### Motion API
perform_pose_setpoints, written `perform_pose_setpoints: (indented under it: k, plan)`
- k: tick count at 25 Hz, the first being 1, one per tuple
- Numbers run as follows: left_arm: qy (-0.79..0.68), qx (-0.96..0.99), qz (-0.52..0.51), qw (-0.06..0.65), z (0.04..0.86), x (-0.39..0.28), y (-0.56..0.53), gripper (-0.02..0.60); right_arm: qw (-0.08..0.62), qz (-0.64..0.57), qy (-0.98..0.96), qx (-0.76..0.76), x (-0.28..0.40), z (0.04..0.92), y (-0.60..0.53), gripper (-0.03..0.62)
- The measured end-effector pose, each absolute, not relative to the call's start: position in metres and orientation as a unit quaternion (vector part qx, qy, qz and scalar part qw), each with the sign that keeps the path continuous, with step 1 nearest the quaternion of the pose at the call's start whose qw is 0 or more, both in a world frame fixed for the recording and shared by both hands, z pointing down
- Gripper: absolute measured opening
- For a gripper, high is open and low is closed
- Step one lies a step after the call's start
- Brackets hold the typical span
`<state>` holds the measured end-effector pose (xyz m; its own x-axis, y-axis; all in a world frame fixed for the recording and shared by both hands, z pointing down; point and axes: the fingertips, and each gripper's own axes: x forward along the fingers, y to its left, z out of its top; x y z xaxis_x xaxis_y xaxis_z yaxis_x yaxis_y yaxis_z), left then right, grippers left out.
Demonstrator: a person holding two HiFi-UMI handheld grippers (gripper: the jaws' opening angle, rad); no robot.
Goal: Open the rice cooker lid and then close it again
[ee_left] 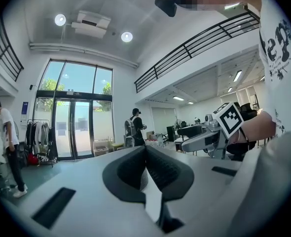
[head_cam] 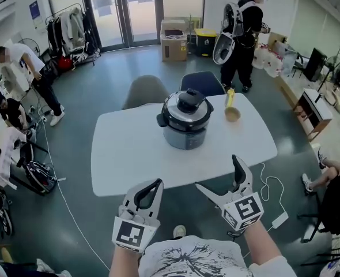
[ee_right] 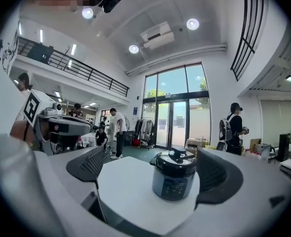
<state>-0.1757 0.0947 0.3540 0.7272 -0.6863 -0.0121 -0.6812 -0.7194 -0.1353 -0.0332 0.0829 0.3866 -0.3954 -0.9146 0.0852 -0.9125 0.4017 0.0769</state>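
A large hall with glass doors, people standing about, and a white desk (head_cam: 129, 154) in the middle. The left claw (head_cam: 153, 188) hovers off the desk's near edge, well short of the cooker (head_cam: 185, 126), its jaws pressed together on nothing. The cooker stands upright at mid-desk with its lid (head_cam: 188, 107) down and a black knob (head_cam: 191, 98) on top. The right claw (head_cam: 218, 173) is likewise short of the cooker, jaws wide apart, sighted on it but touching nothing. Opening looks not yet begun; this is the approach. Next, I judge, a claw must reach forward to the cooker and take the knob or a latch before lifting.
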Motion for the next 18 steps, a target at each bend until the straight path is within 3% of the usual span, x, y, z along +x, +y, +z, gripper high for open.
perform_pose_setpoints:
  k: [7,18]
  plan:
    - [0.368,-0.929,-0.014,0.048,0.367,-0.177,-0.01,0.012,0.079,0.006,-0.839,0.539,-0.039,0.402,-0.024,0.591]
    - [0.396,-0.916,-0.014,0.059,0.387,-0.127,-0.14,0.013,0.136,0.039,-0.872,0.469,-0.006,0.442,-0.188,0.577]
